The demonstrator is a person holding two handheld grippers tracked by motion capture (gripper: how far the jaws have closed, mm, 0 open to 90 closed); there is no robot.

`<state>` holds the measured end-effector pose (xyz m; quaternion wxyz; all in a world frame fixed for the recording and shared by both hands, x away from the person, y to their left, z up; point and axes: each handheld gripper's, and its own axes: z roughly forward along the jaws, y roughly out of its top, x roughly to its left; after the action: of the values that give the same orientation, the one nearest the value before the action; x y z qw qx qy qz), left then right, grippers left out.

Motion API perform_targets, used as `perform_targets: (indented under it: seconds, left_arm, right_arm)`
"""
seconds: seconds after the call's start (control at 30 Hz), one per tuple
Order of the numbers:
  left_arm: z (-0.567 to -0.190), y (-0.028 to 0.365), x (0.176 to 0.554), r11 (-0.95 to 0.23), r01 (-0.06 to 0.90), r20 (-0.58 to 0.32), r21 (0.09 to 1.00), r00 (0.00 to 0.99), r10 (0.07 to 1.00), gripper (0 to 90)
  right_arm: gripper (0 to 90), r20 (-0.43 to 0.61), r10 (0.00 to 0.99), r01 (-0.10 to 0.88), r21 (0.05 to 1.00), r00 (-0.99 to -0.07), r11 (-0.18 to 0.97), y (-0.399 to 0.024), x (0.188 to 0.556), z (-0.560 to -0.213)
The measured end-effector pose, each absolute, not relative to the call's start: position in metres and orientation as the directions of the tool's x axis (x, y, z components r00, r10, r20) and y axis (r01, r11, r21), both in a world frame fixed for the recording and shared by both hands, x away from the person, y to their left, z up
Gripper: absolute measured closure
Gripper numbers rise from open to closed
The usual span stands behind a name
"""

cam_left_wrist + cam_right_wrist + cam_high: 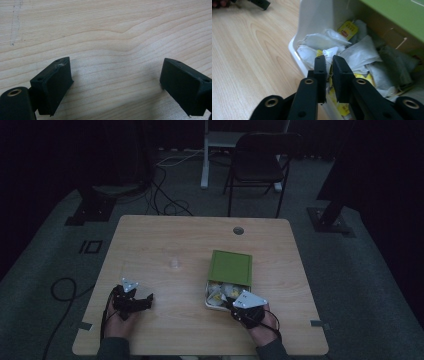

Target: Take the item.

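Observation:
A white box point(209, 302) full of tea bags point(223, 291) sits right of the table's middle, with its green lid point(230, 268) swung back behind it. My right gripper point(233, 304) reaches into the box's near end. In the right gripper view its jaws point(328, 65) stand almost together, pinching a white tea bag point(330, 53) and its string at the box's rim point(294, 51). Other white and grey bags with yellow tags point(348, 29) lie around it. My left gripper point(146, 301) rests at the near left, open over bare wood point(100, 30) with nothing between its jaws point(116, 75).
A small clear object point(175, 263) stands near the table's middle, left of the lid. A round cable hole point(238, 230) is at the far edge. A dark folding chair point(257, 162) and loose cables point(170, 205) are on the floor beyond the table.

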<state>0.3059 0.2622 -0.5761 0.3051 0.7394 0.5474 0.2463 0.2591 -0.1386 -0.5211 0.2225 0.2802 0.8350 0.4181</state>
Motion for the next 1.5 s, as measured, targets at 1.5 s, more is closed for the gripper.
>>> perform_targets:
  seconds: [1.5]
  left_arm:
    - [-0.576,0.262,0.306,-0.215,0.66,0.031,0.72,0.279,0.96,11.3]
  right_arm:
    - [88.3,-0.168,0.618,0.173,0.874,-0.768,0.454,-0.125,0.251,-0.463]
